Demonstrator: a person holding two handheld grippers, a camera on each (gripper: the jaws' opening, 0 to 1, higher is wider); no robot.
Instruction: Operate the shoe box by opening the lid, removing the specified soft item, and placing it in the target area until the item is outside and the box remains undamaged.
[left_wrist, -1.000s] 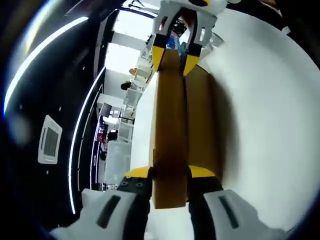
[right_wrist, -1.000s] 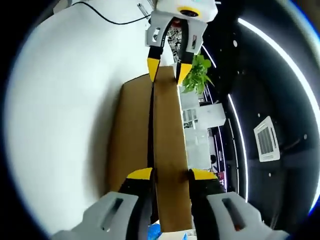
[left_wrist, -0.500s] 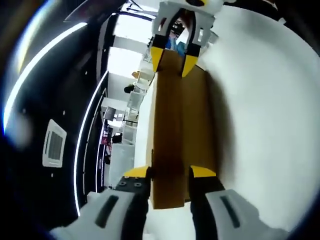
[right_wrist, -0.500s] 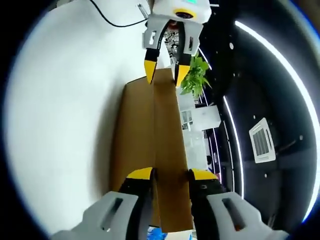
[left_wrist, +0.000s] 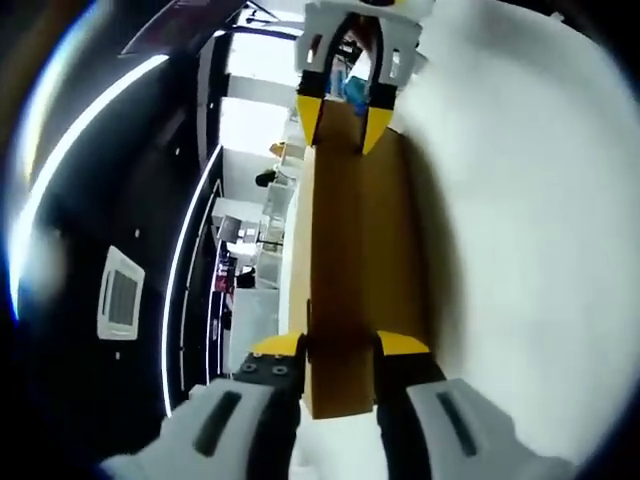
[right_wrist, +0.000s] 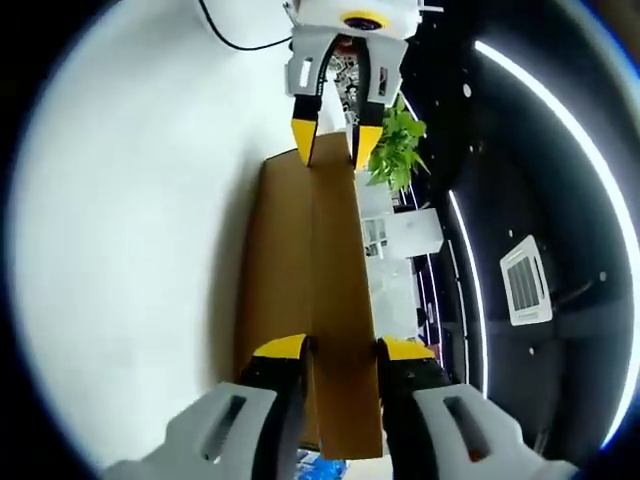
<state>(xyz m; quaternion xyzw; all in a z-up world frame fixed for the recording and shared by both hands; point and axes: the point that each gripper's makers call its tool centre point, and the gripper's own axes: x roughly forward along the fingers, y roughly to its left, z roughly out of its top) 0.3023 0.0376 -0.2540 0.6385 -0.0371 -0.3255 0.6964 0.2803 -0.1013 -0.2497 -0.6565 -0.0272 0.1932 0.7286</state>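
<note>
White tabletop (right_wrist: 120, 250) w/ brown shoe box (left_wrist: 355, 260); left gripper (left_wrist: 338, 345) & right gripper (right_wrist: 340, 347) jaws clamp opposite lid edges.

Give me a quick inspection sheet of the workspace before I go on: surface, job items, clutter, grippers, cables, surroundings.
Surface: white table, bare around the box.
Job's things: brown cardboard shoe box, with its lid held between both grippers at opposite ends; the soft item is hidden.
Clutter: nothing seen on the table apart from the box.
Grippers: left gripper has yellow-tipped jaws on either side of the lid's near end; right gripper does the same at the other end. Each shows at the far end in the other's view.
Cables: one black cable on the table beyond the box.
Surroundings: green plant, dark ceiling with a light strip and a vent.
</note>
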